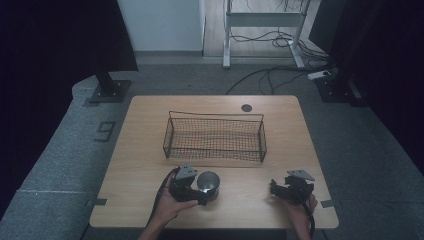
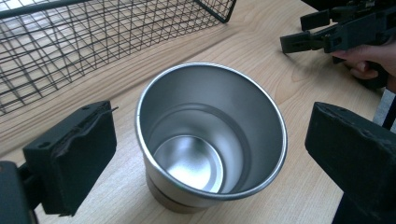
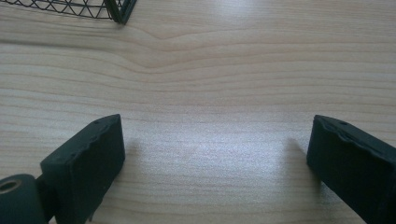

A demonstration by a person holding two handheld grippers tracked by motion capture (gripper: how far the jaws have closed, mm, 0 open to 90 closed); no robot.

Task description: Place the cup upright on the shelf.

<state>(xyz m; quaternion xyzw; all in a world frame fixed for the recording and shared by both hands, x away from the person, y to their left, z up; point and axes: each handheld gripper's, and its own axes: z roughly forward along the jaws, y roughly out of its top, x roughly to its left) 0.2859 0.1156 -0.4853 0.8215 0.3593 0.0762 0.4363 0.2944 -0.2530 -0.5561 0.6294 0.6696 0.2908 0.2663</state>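
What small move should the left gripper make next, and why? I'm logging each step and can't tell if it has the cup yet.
Probably close the jaws. In the left gripper view the steel cup stands upright on the table, between the left gripper's open jaws, with a gap on each side, so it isn't held yet. The wire basket sits just beyond.

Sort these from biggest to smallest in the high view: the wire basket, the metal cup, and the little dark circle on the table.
1. Wire basket, by far the biggest.
2. Metal cup.
3. Dark circle, the smallest.
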